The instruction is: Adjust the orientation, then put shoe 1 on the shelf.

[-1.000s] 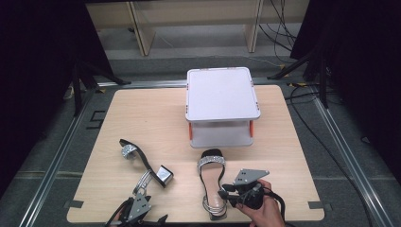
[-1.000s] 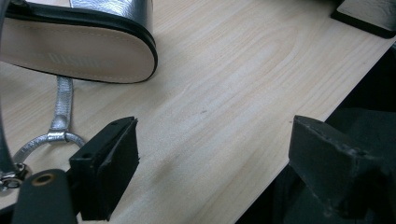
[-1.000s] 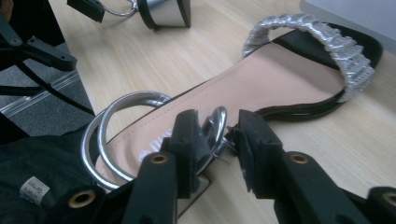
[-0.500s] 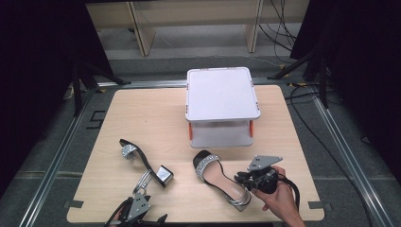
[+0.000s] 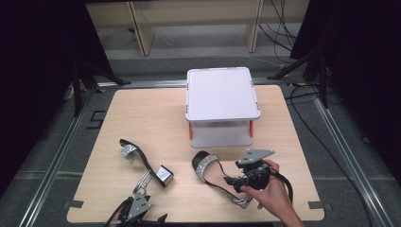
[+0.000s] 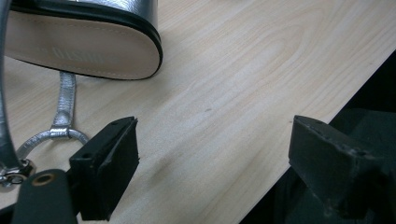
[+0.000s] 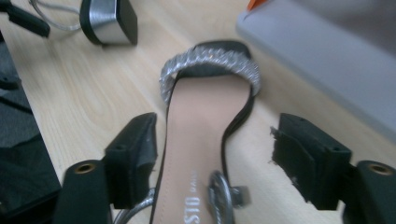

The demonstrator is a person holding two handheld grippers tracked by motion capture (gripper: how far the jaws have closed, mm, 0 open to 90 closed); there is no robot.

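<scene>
**Two sandals down, rack still bare**

On the table [image 5: 142, 113], my left gripper [image 6: 212, 172] rests at the near edge, jaws wide apart on nothing, beside the left sandal [image 5: 144, 163] lying on its side. My right gripper [image 7: 217, 161] has just been opening; its jaws straddle the right sandal [image 5: 215, 172] without pressing it. The white rack [image 5: 222, 106] behind holds neither shoe; I judge both placements remain.

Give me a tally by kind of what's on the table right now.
Sandals: 2, one at the left, one at the right
Shelf: 1
Total: 3
</scene>
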